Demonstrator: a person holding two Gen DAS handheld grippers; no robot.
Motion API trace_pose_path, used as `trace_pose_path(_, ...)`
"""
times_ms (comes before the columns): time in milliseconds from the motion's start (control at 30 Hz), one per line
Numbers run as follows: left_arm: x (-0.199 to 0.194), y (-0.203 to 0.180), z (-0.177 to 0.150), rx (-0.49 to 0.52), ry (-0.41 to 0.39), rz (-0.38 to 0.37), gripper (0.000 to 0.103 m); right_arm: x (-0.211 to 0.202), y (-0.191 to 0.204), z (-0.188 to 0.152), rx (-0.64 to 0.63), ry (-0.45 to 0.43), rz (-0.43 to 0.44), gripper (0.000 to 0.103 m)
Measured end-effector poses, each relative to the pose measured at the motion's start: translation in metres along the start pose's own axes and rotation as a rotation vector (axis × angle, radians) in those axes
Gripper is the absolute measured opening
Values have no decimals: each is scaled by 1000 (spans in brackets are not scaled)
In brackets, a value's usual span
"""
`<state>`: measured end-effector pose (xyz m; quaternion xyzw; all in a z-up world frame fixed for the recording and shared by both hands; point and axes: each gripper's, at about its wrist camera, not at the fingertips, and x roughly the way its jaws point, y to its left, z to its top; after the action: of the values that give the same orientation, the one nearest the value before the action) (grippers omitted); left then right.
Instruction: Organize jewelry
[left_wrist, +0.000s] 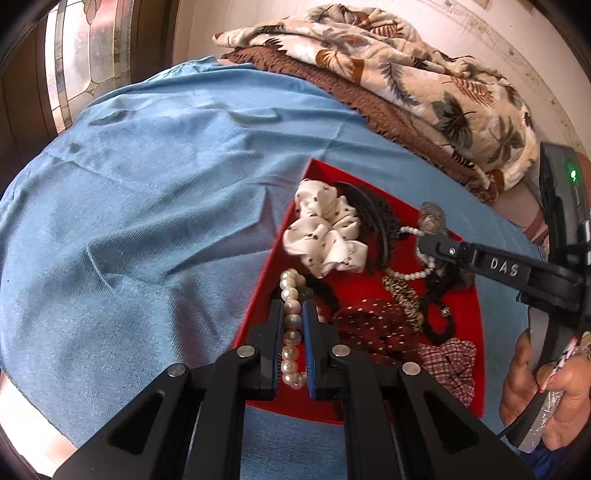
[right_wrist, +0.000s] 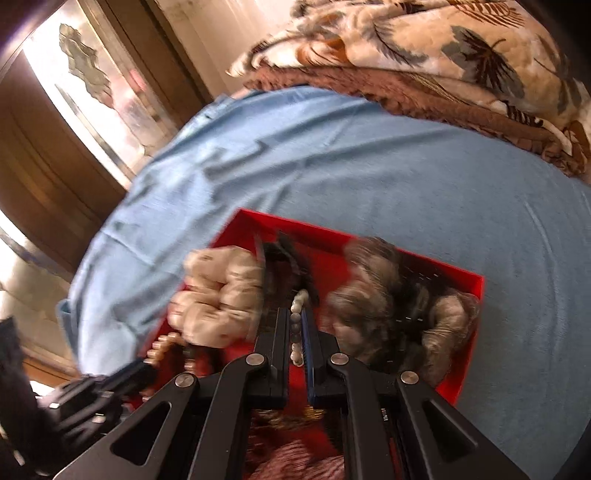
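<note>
Blue cloth (left_wrist: 147, 206) covered the bed, with a leaf-print blanket (left_wrist: 406, 74) heaped at twelve o'clock and a stained-glass door (left_wrist: 85, 48) toward ten. On the cloth sat a red tray (left_wrist: 469, 314), and nearly everything lay jumbled inside it: a white dotted scrunchie (left_wrist: 325, 236), a black hair claw (left_wrist: 373, 214), a dark red dotted scrunchie (left_wrist: 373, 325), a plaid scrunchie (left_wrist: 454, 365) and a leopard-print clip (left_wrist: 402, 299).

The left gripper (left_wrist: 293, 314) was clenched on a large pearl strand (left_wrist: 290, 321) at the tray's nine o'clock edge, the beads running up between its pads. The right gripper (right_wrist: 295, 321) pinched a small pearl strand (right_wrist: 297, 317) near the tray's middle, between the scrunchie and a grey-brown fluffy hair piece (right_wrist: 402, 314); that view was blurred, so finer detail was lost.

By my reading the sorting had barely begun. Nothing lay set apart on the cloth, both pearl strands were gripped but not clearly out of the tray, and the hair pieces remained heaped together.
</note>
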<state>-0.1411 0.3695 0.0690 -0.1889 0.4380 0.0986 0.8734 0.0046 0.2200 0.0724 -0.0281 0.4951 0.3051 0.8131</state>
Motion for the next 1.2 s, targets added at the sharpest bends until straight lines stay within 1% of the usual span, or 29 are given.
trace_pose_path(100,0,2,1,-9,-2,-1,10,6,-7,-4,-6,13,-46,7)
trace_pose_path(233,-6,-3,1,5,-30,-18,10,10,-12,-7,0,28,-72,7)
trace_pose_path(300,-9,-7,0,20,-48,-26,10,10,-13,-8,8,25,-71,7)
trace_pose_path(367,-12,-11,-1,38,-66,-24,14,7,-14,-8,21,18,-59,8)
trace_pose_path(433,-16,-15,-2,56,-93,-18,29,2,-13,-8,24,5,-44,12)
trace_pose_path(467,-18,-16,-1,62,-107,-16,30,-2,-12,-8,23,-5,-40,19)
trace_pose_path(533,-21,-18,-1,71,-130,-14,33,-10,-9,-7,21,-24,-36,29)
trace_pose_path(733,-28,-20,-1,81,-175,-9,42,-39,-5,-8,12,-73,-12,32)
trace_pose_path(833,-32,-23,-2,94,-209,21,48,-57,-7,-13,16,-99,3,42)
trace_pose_path(867,-33,-23,-2,97,-215,29,48,-62,-8,-16,17,-108,4,45)
trace_pose_path(967,-33,-26,-2,110,-224,52,49,-77,-12,-29,16,-121,-2,46)
trace_pose_path(1067,-32,-27,-4,119,-227,78,50,-85,-17,-42,10,-128,-33,48)
trace_pose_path(1100,-32,-29,-5,124,-231,92,51,-87,-18,-48,5,-131,-50,50)
trace_pose_path(1167,-33,-30,-6,134,-238,112,54,-91,-19,-60,-15,-135,-94,51)
trace_pose_path(1200,-33,-31,-7,140,-244,125,58,-92,-18,-65,-30,-136,-116,52)
